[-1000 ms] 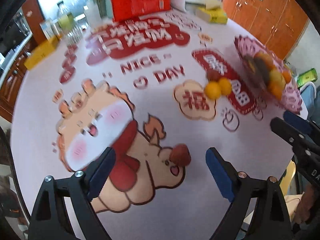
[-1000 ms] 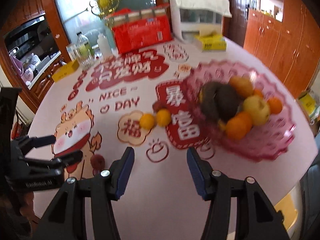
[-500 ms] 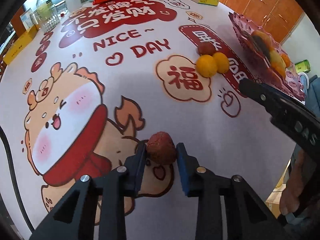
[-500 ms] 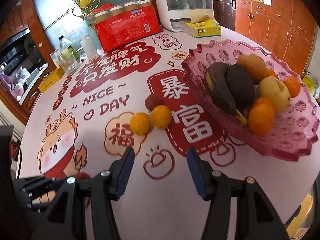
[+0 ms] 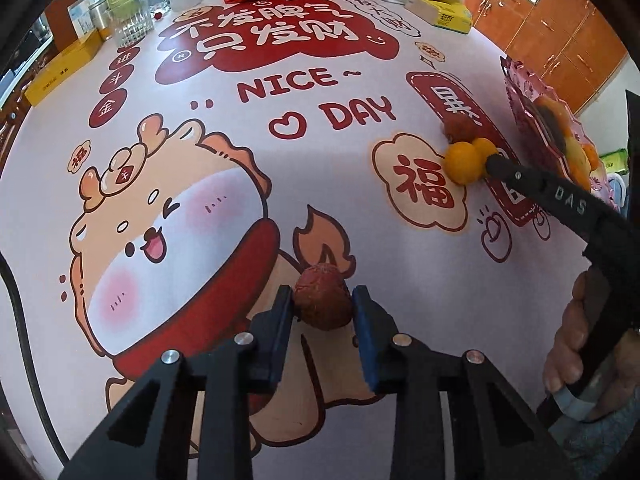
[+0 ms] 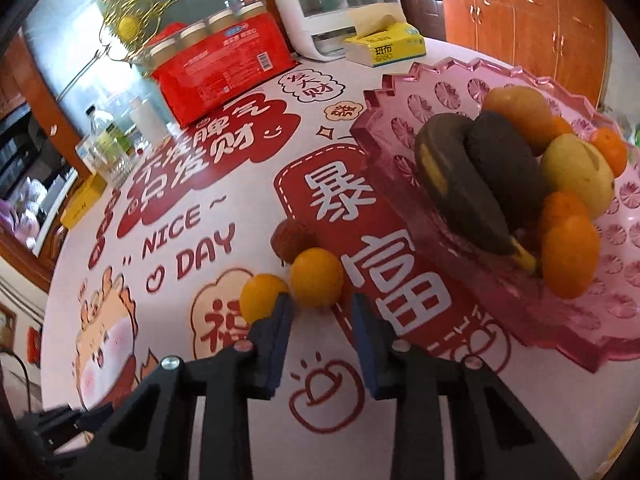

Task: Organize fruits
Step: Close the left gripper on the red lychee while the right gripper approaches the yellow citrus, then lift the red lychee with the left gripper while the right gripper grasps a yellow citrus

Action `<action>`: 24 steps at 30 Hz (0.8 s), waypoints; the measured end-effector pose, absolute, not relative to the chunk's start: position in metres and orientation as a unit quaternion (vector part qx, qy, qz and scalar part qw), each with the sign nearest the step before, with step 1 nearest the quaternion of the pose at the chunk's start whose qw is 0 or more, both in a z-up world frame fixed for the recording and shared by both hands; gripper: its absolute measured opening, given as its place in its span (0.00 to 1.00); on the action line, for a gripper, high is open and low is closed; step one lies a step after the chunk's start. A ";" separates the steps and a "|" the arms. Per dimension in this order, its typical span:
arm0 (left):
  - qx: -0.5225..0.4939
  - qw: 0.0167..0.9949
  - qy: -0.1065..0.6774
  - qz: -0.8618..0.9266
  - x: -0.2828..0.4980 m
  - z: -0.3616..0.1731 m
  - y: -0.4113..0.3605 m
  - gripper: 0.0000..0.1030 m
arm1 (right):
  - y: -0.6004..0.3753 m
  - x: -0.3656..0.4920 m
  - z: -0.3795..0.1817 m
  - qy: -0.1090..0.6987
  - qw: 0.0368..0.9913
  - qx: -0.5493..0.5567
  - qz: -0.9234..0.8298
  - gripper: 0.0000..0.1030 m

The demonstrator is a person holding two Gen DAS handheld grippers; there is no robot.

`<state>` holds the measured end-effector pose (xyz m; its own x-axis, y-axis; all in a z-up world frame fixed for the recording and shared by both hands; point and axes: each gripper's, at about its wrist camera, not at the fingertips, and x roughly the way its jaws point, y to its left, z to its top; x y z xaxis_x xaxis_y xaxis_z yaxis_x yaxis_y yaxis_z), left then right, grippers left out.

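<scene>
Red-brown fruit (image 5: 323,298) sat clamped in the left gripper (image 5: 322,312); the right gripper (image 6: 322,320), jaws nearly closed on nothing, might knock an orange (image 6: 316,277) rolling off the bench (image 6: 240,360).

both views are bright and evenly lit by daylight, the strongest light at the glass panel (image 6: 132,40) behind the table, which washes out pale. the printed tablecloth (image 5: 320,208) has a soft sheen and only faint, short shadows under the fruit. fisheye bending curves the cabinets (image 6: 540,12) and table edge, with black vignette in the corners. the left wrist view is sharp; the right wrist view is slightly smeared.
</scene>
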<state>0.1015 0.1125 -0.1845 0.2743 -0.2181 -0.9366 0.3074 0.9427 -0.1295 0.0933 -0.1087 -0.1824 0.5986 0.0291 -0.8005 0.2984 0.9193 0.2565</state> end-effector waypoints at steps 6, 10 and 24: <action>0.038 0.798 0.579 -0.162 0.105 -0.183 0.116 0.28 | -0.112 0.107 -0.183 0.438 0.874 0.198 -0.073 0.30; 0.034 0.799 0.579 -0.158 0.108 -0.181 0.119 0.28 | -0.118 0.114 -0.184 0.438 0.871 0.207 -0.074 0.30; 0.021 0.797 0.583 -0.155 0.112 -0.179 0.121 0.28 | -0.122 0.108 -0.189 0.457 0.858 0.231 -0.037 0.32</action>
